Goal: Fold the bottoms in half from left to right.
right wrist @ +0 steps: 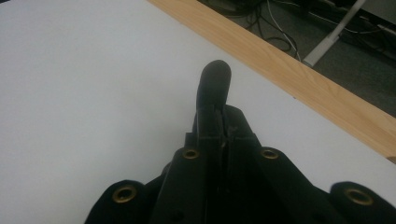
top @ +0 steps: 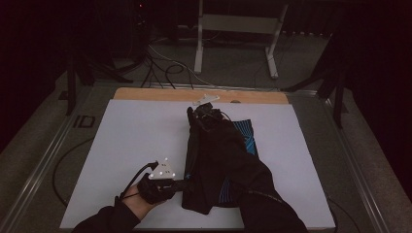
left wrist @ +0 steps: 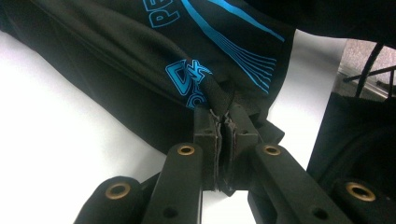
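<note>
Both grippers pinch a black garment (top: 214, 160) with blue print: the left gripper (top: 187, 184) near, the right gripper (top: 194, 114) far, on the white table (top: 131, 141).

One dark garment (top: 214, 160) with blue printed lettering lies across the centre of the high view, on one white sheet (top: 136, 136) that covers all but a strip of one wooden table (top: 160, 94). Two hand-held grippers are at work: the left gripper (top: 187, 183) at lower centre-left, the right gripper (top: 191, 112) near the upper centre. Two sleeved forearms enter from the bottom edge. One white frame stands on the floor at the top.
</note>
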The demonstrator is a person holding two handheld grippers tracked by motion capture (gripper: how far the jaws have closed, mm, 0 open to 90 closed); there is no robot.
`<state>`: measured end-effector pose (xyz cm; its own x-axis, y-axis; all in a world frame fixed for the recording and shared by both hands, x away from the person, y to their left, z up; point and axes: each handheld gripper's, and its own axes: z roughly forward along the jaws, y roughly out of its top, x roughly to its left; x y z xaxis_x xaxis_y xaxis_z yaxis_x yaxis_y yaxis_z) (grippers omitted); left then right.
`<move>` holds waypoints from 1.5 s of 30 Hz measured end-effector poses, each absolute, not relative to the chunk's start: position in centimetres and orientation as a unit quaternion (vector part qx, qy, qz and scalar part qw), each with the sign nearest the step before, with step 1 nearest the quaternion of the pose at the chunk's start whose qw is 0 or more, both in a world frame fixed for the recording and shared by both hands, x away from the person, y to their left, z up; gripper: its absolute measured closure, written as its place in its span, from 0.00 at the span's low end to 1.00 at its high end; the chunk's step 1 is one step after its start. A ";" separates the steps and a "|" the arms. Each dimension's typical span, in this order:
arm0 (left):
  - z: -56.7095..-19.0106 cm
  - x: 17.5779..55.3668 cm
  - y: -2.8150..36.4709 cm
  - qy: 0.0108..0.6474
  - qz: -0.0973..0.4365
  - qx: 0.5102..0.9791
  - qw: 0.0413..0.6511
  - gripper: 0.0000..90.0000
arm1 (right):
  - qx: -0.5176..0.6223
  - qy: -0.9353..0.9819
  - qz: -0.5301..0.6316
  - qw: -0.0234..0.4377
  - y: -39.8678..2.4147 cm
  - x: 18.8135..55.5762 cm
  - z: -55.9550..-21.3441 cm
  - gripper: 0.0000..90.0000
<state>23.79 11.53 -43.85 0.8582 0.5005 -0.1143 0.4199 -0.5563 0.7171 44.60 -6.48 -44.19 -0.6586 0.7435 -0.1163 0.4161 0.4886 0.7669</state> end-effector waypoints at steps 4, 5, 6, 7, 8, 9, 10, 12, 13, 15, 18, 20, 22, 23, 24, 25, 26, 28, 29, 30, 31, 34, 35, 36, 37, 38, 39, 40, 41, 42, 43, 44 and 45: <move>-43.7 24.1 10.9 0.256 0.050 0.881 0.394 0.95 | 0.351 0.832 0.366 0.226 -7.4 44.6 -44.1 0.97; -43.7 24.1 10.7 0.254 0.050 0.882 0.393 0.95 | 0.353 0.831 0.365 0.228 -7.6 44.7 -44.0 0.97; -43.7 24.2 10.6 0.253 0.048 0.883 0.393 0.95 | 0.354 0.831 0.365 0.228 -7.8 44.7 -44.0 0.97; -43.7 24.3 10.4 0.251 0.049 0.883 0.394 0.95 | 0.356 0.830 0.365 0.227 -8.0 44.7 -44.0 0.97; -43.7 24.3 10.3 0.250 0.047 0.883 0.394 0.95 | 0.357 0.829 0.364 0.230 -8.2 44.7 -44.0 0.97; -43.7 24.4 10.2 0.249 0.047 0.883 0.394 0.95 | 0.358 0.829 0.363 0.229 -8.4 44.7 -44.0 0.97; -43.6 24.4 10.0 0.246 0.047 0.884 0.394 0.95 | 0.357 0.829 0.364 0.230 -8.6 44.7 -44.0 0.97; -43.5 24.5 9.7 0.242 0.047 0.885 0.394 0.95 | 0.358 0.828 0.363 0.232 -9.0 44.6 -44.0 0.97; -43.5 24.5 9.7 0.242 0.047 0.885 0.394 0.95 | 0.358 0.828 0.363 0.232 -9.0 44.6 -44.0 0.97; -43.3 24.6 9.2 0.235 0.048 0.887 0.394 0.95 | 0.362 0.826 0.363 0.234 -9.6 44.6 -43.9 0.97; -43.2 24.7 8.8 0.230 0.048 0.888 0.395 0.95 | 0.363 0.825 0.362 0.237 -10.2 44.6 -43.7 0.97; -43.2 24.7 8.5 0.227 0.047 0.889 0.395 0.95 | 0.362 0.824 0.364 0.239 -10.5 44.5 -43.6 0.97; -43.2 24.8 8.3 0.225 0.047 0.890 0.394 0.95 | 0.367 0.822 0.364 0.239 -10.8 44.4 -43.5 0.97; -43.2 24.8 8.2 0.224 0.046 0.890 0.394 0.95 | 0.366 0.821 0.365 0.241 -11.0 44.4 -43.5 0.97; -43.2 24.9 8.0 0.223 0.045 0.890 0.396 0.95 | 0.365 0.822 0.363 0.242 -11.2 44.4 -43.5 0.97; -43.2 24.9 7.9 0.222 0.045 0.890 0.396 0.95 | 0.368 0.821 0.365 0.241 -11.4 44.4 -43.4 0.97; -43.2 25.0 7.7 0.220 0.045 0.891 0.395 0.95 | 0.370 0.820 0.365 0.242 -11.5 44.4 -43.4 0.97; -43.2 25.0 7.5 0.217 0.043 0.892 0.395 0.95 | 0.371 0.819 0.365 0.242 -11.9 44.4 -43.4 0.97; -43.2 25.1 7.4 0.216 0.043 0.892 0.395 0.95 | 0.370 0.819 0.364 0.243 -12.0 44.4 -43.4 0.97; -43.2 25.1 7.4 0.216 0.043 0.892 0.395 0.95 | 0.370 0.819 0.364 0.243 -12.0 44.4 -43.4 0.97; -43.2 25.1 7.2 0.213 0.044 0.893 0.395 0.95 | 0.371 0.819 0.364 0.244 -12.1 44.4 -43.4 0.97; -43.1 25.2 6.8 0.209 0.044 0.893 0.395 0.95 | 0.374 0.817 0.364 0.245 -12.7 44.4 -43.4 0.97; -43.1 25.2 6.7 0.210 0.045 0.892 0.397 0.95 | 0.375 0.816 0.364 0.246 -12.9 44.4 -43.4 0.97; -43.1 25.2 6.6 0.208 0.045 0.893 0.396 0.95 | 0.375 0.816 0.364 0.246 -13.1 44.4 -43.4 0.97; -43.1 25.2 6.6 0.208 0.045 0.893 0.396 0.95 | 0.375 0.816 0.364 0.246 -13.1 44.4 -43.4 0.97; -43.0 25.3 6.4 0.205 0.043 0.894 0.397 0.95 | 0.377 0.815 0.365 0.245 -13.3 44.4 -43.4 0.97; -43.0 25.3 6.3 0.204 0.043 0.894 0.397 0.95 | 0.376 0.815 0.366 0.246 -13.6 44.4 -43.4 0.97; -43.0 25.3 6.2 0.203 0.043 0.894 0.396 0.95 | 0.378 0.814 0.366 0.245 -13.7 44.3 -43.4 0.97; -42.9 25.3 6.0 0.202 0.043 0.895 0.396 0.95 | 0.378 0.814 0.367 0.245 -13.8 44.3 -43.4 0.97; -42.9 25.3 5.9 0.200 0.042 0.895 0.396 0.95 | 0.380 0.813 0.366 0.246 -14.0 44.3 -43.3 0.97; -42.9 25.3 5.7 0.199 0.042 0.895 0.396 0.95 | 0.381 0.812 0.366 0.247 -14.1 44.3 -43.3 0.97; -42.9 25.4 5.5 0.198 0.042 0.896 0.396 0.95 | 0.381 0.812 0.365 0.248 -14.2 44.3 -43.2 0.97; -42.9 25.4 5.4 0.196 0.041 0.896 0.397 0.95 | 0.382 0.812 0.365 0.249 -14.4 44.3 -43.2 0.97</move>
